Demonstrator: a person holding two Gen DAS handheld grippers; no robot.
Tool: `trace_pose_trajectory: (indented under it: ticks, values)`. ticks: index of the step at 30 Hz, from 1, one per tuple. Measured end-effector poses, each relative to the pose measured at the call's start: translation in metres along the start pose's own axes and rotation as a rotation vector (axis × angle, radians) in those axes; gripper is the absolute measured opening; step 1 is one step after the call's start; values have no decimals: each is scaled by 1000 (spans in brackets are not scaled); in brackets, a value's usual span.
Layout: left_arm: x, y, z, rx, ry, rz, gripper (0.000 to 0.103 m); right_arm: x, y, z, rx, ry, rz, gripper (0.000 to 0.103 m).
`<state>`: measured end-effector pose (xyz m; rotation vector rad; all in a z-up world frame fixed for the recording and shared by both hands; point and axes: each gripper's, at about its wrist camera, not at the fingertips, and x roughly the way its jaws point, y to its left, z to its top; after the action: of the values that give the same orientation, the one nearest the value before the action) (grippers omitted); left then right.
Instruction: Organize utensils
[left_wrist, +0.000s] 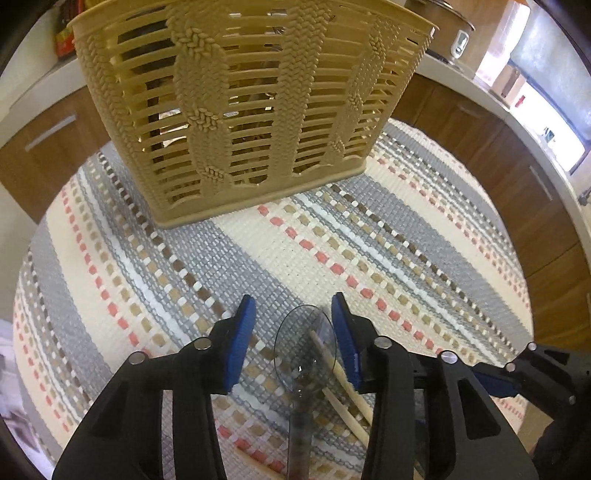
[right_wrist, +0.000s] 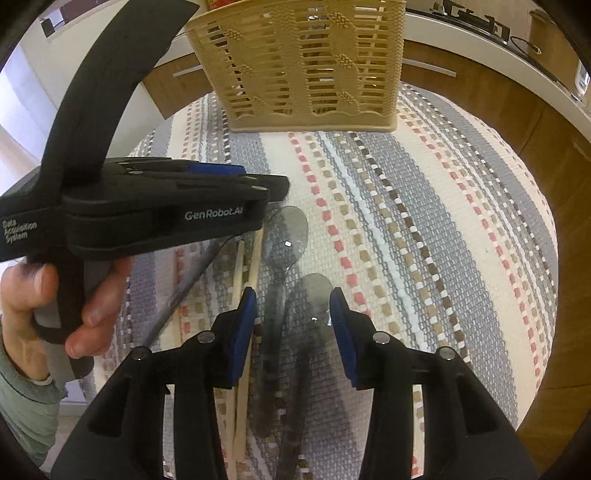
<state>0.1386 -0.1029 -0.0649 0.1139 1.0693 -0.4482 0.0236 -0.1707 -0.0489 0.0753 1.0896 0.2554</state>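
A clear plastic spoon (left_wrist: 304, 339) lies bowl-forward on the striped mat, between the blue fingers of my left gripper (left_wrist: 293, 301), which is open; the spoon sits nearer the right finger. Thin wooden sticks (left_wrist: 338, 373) lie under and beside it. In the right wrist view my right gripper (right_wrist: 292, 295) is open over a second clear spoon (right_wrist: 314, 295), with neither pad pressing on it. The first spoon (right_wrist: 286, 229) lies just ahead, below my left gripper (right_wrist: 273, 190), which a hand holds. A beige slotted basket (left_wrist: 255, 103) stands upright at the far side of the mat.
The striped woven mat (left_wrist: 406, 258) covers the round surface. A dark thin handle (right_wrist: 192, 280) and the wooden sticks (right_wrist: 255, 258) lie left of the spoons. Brown cabinets (left_wrist: 517, 206) and a white counter ring the mat. Bare mat stretches between the utensils and the basket (right_wrist: 306, 66).
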Motion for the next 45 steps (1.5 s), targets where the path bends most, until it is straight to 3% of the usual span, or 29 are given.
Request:
trace_pose_trajectory:
  ticks: [3, 4, 9, 16, 23, 27, 30, 35, 40, 45]
  values:
    - [3, -8, 1, 20, -4, 17, 37, 1, -2, 3, 5, -7, 3, 38]
    - [4, -11, 1, 30, -7, 38, 25, 1, -2, 5, 4, -14, 4, 38]
    - [3, -9, -3, 42, -14, 33, 25, 6, -1, 21, -8, -1, 29, 38]
    - [-11, 46, -20, -35, -24, -13, 24, 18, 2, 41, -13, 55, 27, 38]
    - [-22, 83, -27, -90, -36, -31, 22, 34, 5, 49, -23, 112, -37, 38]
    - [-20, 83, -26, -93, -29, -49, 2, 41, 11, 55, -41, 130, -61, 38]
    - [-23, 86, -28, -92, -28, -53, 2, 49, 20, 63, -59, 150, -70, 38]
    - [-22, 89, -29, -96, -7, -69, 4, 58, 21, 73, -55, 200, -58, 39]
    - [-36, 100, -33, -109, -4, -103, 32, 62, 23, 78, -79, 232, -53, 40]
    - [-34, 90, -35, -108, 22, -56, 42, 59, 24, 74, -83, 224, -65, 40]
